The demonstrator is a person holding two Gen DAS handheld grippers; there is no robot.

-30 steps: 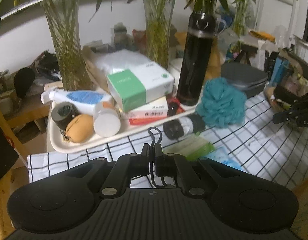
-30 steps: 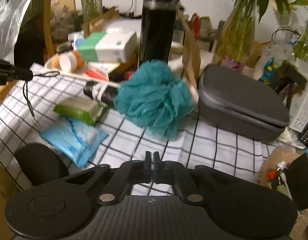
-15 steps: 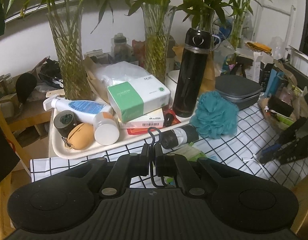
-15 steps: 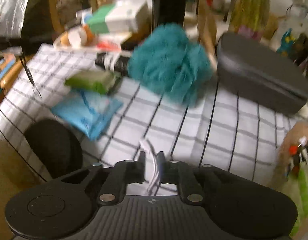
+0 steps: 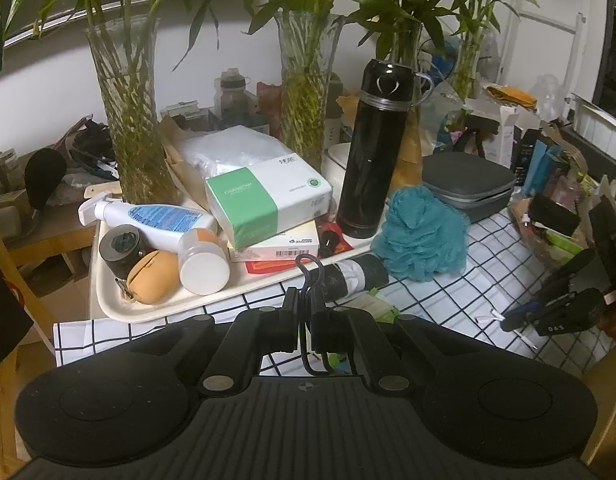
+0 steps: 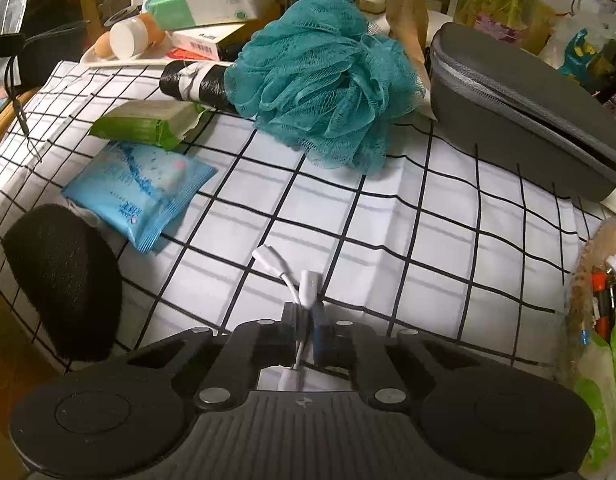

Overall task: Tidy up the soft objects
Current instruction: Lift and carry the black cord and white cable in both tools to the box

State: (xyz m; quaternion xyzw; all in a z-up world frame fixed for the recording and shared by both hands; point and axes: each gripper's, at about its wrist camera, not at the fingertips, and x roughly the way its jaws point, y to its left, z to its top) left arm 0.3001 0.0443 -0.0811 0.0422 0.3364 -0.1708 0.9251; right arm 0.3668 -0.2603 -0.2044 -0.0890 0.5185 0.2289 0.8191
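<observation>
Left gripper (image 5: 304, 316): I clench a thin black cord (image 5: 306, 280).
Right gripper (image 6: 306, 320): I pinch a white cable (image 6: 286, 276).
Cable: light, limp; grip mid-bundle.

Surface: white cloth with a black grid (image 6: 407, 216) covers it.
Far edge: cream plastic tray (image 5: 108, 304), grey zippered case (image 6: 519, 108).
Middle: teal mesh bath pouf (image 6: 323, 76) touching a black-and-white roll (image 6: 196, 80).
Left part: green flat packet (image 6: 148, 122), blue wipes packet (image 6: 140, 188), black foam pad (image 6: 64, 280).
</observation>
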